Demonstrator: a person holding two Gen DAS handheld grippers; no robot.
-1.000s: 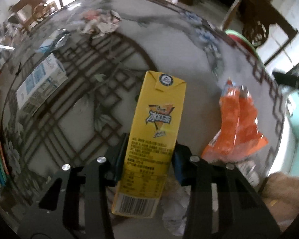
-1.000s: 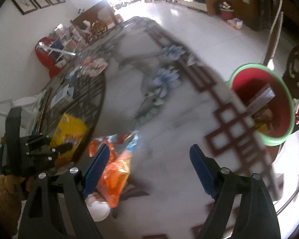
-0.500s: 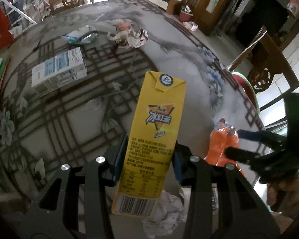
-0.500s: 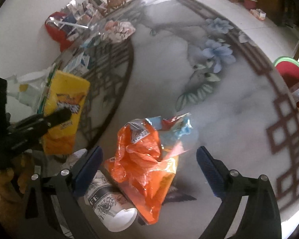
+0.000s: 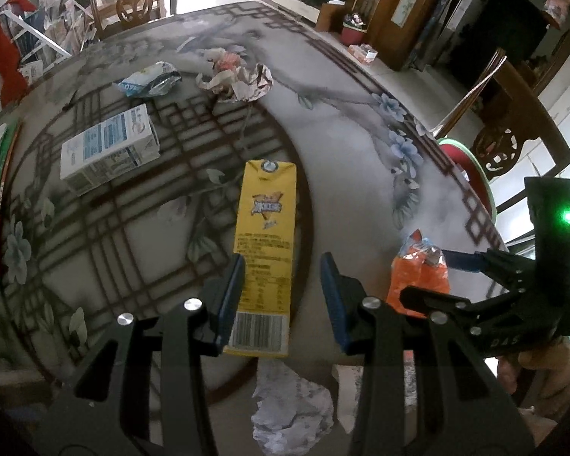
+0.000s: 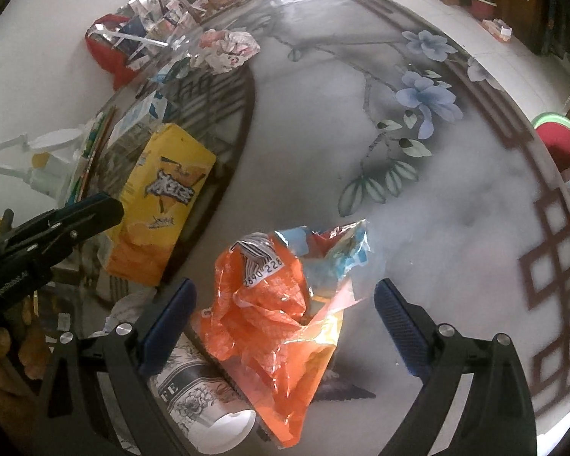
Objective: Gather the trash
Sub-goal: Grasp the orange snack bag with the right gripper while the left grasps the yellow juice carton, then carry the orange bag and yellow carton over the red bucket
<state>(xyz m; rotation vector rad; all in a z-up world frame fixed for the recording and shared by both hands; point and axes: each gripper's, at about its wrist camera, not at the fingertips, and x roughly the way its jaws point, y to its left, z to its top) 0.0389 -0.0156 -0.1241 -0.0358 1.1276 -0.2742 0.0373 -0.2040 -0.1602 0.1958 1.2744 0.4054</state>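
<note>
Two grippers, two cartons (milk carton (image 5: 110,152) far left).
Left gripper (image 5: 281,266) clamps the yellow tea carton (image 5: 266,228); right gripper (image 6: 285,296) gapes wide astride one orange snack bag (image 6: 273,323).

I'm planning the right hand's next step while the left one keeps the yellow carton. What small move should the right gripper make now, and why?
Probably lower a little and close. The right gripper is open, its pads on either side of the crumpled orange bag but not pressing it. The bag lies on the table, partly over a paper cup, so grip the bag's bunched middle to avoid the cup.
</note>
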